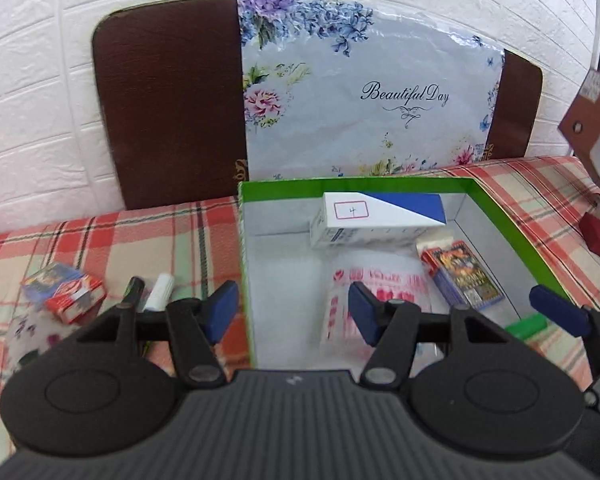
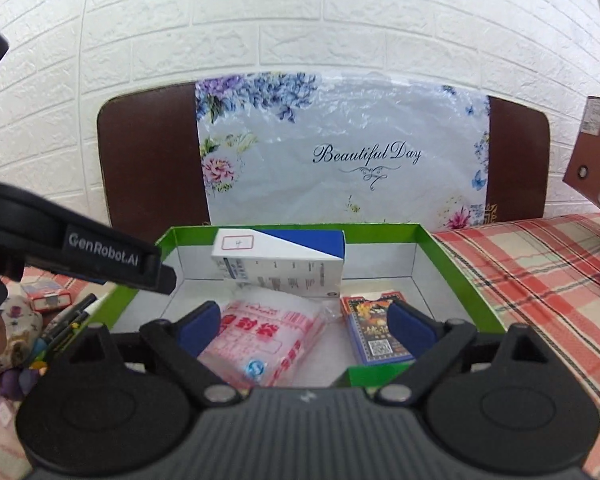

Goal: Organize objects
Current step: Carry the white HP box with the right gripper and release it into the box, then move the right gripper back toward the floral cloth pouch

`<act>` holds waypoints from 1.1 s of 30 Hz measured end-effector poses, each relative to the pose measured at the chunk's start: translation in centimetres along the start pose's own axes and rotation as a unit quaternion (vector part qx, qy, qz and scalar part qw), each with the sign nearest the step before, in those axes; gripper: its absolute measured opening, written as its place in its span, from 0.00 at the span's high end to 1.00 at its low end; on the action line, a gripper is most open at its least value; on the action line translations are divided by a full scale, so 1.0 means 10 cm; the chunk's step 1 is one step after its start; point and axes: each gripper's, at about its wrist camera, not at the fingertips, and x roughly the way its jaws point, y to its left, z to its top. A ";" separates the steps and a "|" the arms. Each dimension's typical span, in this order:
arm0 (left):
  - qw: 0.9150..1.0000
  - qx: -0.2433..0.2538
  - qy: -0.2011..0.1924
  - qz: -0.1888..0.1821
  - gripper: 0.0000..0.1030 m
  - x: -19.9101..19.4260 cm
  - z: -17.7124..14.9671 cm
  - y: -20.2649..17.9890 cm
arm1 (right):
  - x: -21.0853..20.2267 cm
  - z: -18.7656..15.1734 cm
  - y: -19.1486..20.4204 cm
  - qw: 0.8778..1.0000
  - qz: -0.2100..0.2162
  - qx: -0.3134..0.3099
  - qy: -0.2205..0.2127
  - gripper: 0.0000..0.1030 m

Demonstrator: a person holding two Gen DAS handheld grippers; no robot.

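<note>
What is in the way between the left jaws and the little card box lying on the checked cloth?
Nothing visible blocks it. The card box lies in the open on the checked cloth, left of the empty left gripper; two markers lie beside it, not across it.

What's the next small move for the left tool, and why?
Probably swing the left tool left toward the card pack on the plaid cloth: its jaws stand open and empty, and that pack lies outside the green box, beside the pens.

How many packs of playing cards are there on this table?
2. One card pack lies inside the green box, at its right side. The other pack lies on the plaid cloth left of the box. More may be hidden.
</note>
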 end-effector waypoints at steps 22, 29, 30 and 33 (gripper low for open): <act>0.998 0.001 0.013 0.059 0.30 -1.03 -0.95 0.53 | -1.23 -0.31 0.41 0.996 0.043 0.065 0.032 0.09; 0.998 -0.013 0.002 0.069 0.27 -1.18 -1.09 0.73 | -1.37 -0.32 0.68 0.997 0.056 0.039 0.030 0.09; 0.997 -0.014 0.000 0.071 0.26 -1.20 -1.11 0.76 | -1.38 -0.33 0.71 0.997 0.057 0.034 0.030 0.09; 0.997 -0.018 -0.002 0.077 0.24 -1.22 -1.18 0.87 | -1.40 -0.36 0.83 0.997 0.061 0.022 0.035 0.09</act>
